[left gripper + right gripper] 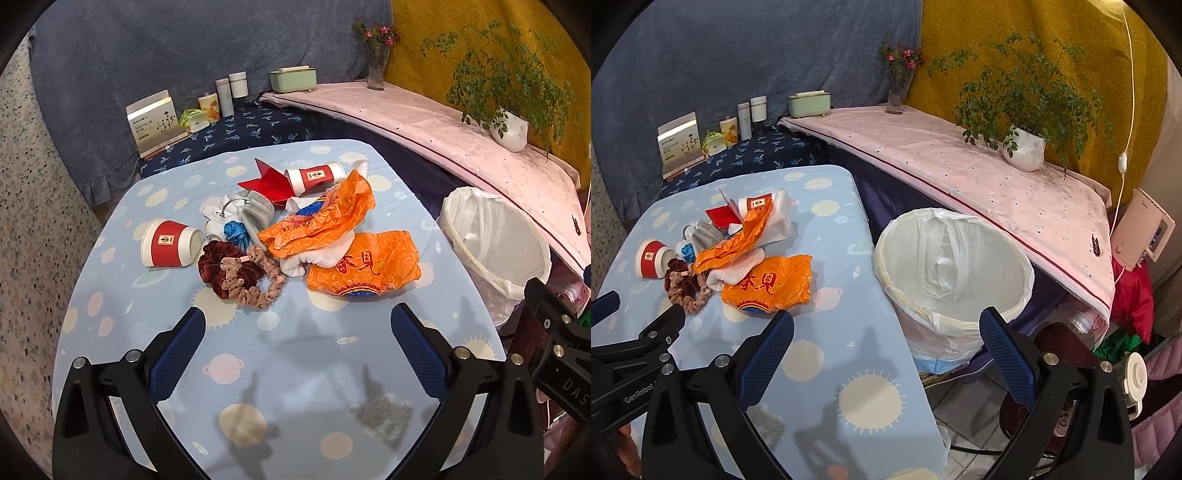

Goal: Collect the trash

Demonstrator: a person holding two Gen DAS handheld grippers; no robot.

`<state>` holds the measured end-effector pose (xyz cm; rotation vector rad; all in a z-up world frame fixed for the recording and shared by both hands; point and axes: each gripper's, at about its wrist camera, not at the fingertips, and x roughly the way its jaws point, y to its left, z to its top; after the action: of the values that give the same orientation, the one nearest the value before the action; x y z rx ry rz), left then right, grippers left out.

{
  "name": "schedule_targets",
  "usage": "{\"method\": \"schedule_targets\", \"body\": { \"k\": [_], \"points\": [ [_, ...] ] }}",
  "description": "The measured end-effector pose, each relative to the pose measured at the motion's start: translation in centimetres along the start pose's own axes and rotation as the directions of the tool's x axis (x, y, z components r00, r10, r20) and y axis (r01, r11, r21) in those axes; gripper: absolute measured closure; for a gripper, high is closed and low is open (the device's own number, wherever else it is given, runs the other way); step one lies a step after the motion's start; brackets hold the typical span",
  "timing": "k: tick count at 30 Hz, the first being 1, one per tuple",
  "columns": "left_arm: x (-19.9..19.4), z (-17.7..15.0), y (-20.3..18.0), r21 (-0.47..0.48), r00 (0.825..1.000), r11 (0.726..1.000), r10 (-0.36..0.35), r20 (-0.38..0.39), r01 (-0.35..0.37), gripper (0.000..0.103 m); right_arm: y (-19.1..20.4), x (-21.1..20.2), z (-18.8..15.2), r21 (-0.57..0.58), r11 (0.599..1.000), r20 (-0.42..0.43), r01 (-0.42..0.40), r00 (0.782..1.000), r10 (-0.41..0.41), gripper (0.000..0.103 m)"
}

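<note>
Rubbish sits heaped mid-worktop [280,369]: two orange wrappers [364,267], two red paper cups [170,243], scrunchies [236,273]. Lined bin [955,273] stands just beside the worktop's edge. Left hand-held gripper [297,325] and right hand-held gripper [886,326] both gape wide, holding nothing

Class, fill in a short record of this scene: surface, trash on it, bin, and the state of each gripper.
surface: table with a blue planet-print cloth
trash: two paper cups lying on their sides, two orange bags, red paper
bin: white-lined bin, right of the table, looks empty
left gripper: open, holding nothing
right gripper: open, holding nothing
</note>
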<state>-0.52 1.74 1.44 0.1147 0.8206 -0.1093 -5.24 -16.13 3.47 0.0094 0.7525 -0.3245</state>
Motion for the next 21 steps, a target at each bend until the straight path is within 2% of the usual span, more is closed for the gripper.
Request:
{"method": "schedule_targets", "body": {
  "k": [21],
  "points": [
    [0.47,-0.22,0.02,-0.003,1.0,1.0,-0.002,-0.005,0.002,0.007,0.45,-0.18,-0.08,-0.018,1.0,0.034,-0.006,0.999,0.007,0.007]
  ]
}}
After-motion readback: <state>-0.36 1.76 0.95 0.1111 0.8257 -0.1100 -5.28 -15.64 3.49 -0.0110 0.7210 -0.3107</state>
